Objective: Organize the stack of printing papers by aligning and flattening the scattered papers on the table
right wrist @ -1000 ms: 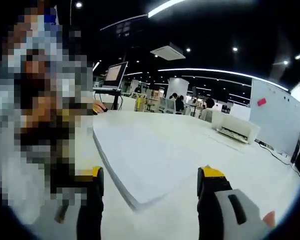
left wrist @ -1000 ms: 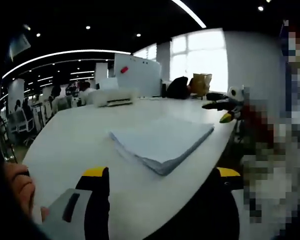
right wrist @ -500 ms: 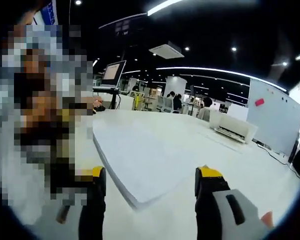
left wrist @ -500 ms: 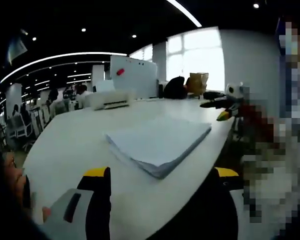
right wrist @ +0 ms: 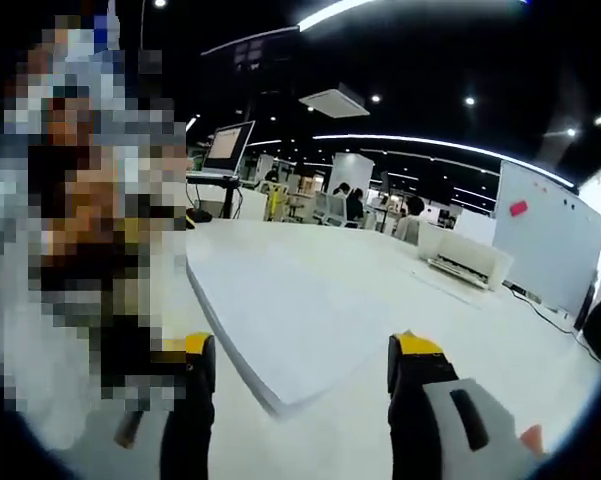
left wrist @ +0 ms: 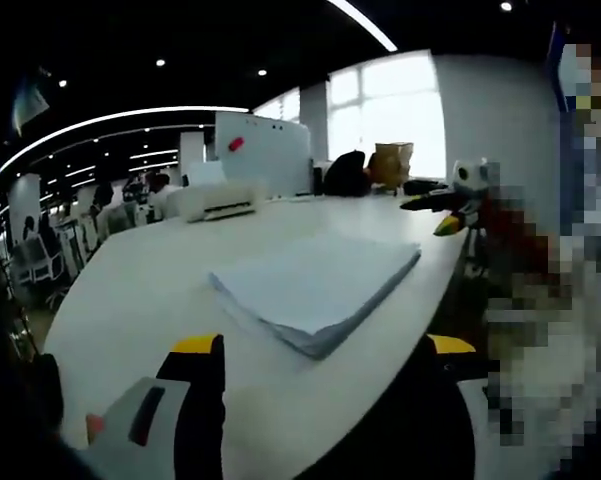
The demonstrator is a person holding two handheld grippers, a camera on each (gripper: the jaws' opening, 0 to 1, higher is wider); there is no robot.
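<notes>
A squared stack of white printing paper (left wrist: 315,285) lies flat on the white table (left wrist: 150,280), near its right edge in the left gripper view. My left gripper (left wrist: 325,350) hangs open short of the stack's near corner, touching nothing. In the right gripper view the same paper stack (right wrist: 280,325) spreads out ahead of my right gripper (right wrist: 305,355), whose jaws stand wide apart just before its near corner with nothing between them. The right gripper (left wrist: 450,212) also shows across the stack in the left gripper view, its yellow tip at the table's far edge.
A white printer (left wrist: 220,198) sits at the table's far end, with a whiteboard (left wrist: 260,150) behind it; the printer (right wrist: 470,257) shows at the right in the right gripper view. A monitor (right wrist: 228,148) stands at the far left. People sit in the background.
Both views have shifted only slightly. The hand at the lower left of the left gripper view has slid out of sight. The paper stack has not moved.
</notes>
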